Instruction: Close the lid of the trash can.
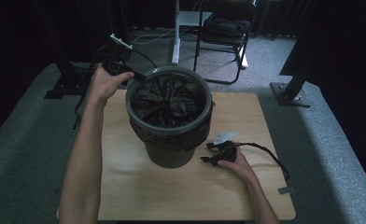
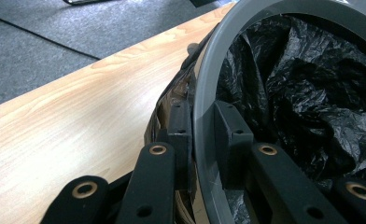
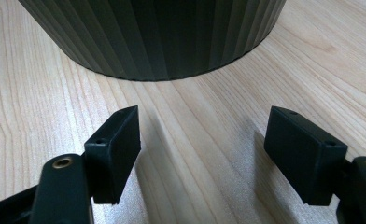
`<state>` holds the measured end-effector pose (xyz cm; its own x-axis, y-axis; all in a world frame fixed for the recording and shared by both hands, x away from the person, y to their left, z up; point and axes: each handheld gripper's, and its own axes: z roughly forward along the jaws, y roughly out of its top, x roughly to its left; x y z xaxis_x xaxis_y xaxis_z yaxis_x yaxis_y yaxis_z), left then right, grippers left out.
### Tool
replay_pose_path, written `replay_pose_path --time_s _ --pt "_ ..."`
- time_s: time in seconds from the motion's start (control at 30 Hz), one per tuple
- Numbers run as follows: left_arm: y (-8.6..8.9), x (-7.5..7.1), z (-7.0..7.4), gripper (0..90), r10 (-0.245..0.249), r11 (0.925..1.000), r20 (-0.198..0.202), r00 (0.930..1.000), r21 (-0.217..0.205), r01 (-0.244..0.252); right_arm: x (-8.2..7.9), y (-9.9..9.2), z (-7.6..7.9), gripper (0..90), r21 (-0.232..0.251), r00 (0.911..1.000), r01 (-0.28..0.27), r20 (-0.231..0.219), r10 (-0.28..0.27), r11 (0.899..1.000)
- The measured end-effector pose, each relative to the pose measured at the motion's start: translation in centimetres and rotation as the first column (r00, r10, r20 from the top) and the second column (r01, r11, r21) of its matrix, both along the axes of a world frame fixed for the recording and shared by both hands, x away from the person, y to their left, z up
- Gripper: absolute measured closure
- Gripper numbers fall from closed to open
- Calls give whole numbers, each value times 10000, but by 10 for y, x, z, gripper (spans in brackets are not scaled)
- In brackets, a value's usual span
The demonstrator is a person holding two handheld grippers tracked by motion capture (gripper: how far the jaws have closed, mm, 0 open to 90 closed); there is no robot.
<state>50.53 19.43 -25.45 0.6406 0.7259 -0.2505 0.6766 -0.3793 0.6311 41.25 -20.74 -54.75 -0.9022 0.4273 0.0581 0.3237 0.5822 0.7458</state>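
A dark grey ribbed bin (image 1: 172, 144) stands upright on the wooden table (image 1: 139, 196), lined with a crumpled black bag (image 1: 169, 100). My left gripper (image 1: 141, 78) is shut on the bin's grey rim ring at its far left. In the left gripper view, one jaw sits outside and one inside the rim (image 2: 246, 28), beside the bag (image 2: 312, 84), with the gripper (image 2: 204, 116) clamped across it. My right gripper (image 1: 207, 151) rests low on the table, right of the bin's base. It stands open (image 3: 204, 135) with bare wood between its jaws, facing the bin wall (image 3: 162, 32).
A folding chair (image 1: 225, 32) with a dark bundle on it stands behind the table, next to a white pole (image 1: 176, 32). A black stand foot (image 1: 291, 91) sits at the right on the grey carpet. The table's right edge lies near my right gripper's cable (image 1: 265, 151).
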Motion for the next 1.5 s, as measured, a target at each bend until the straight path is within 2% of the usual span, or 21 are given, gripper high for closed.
replay_pose_path --time_s 0.37,0.7,1.5 --pt "-2 0 -4 782 -43 9993 -56 10000 367 45 0 0 0 264 -14 10000 -7 1 7 10000" --pt "-7 2 -6 782 -17 9987 -78 10000 503 21 0 0 0 264 -5 10000 -7 -8 7 10000" --pt "-10 1 -7 773 -58 9970 153 9999 773 46 0 0 0 264 9 10000 -5 -23 5 10000"
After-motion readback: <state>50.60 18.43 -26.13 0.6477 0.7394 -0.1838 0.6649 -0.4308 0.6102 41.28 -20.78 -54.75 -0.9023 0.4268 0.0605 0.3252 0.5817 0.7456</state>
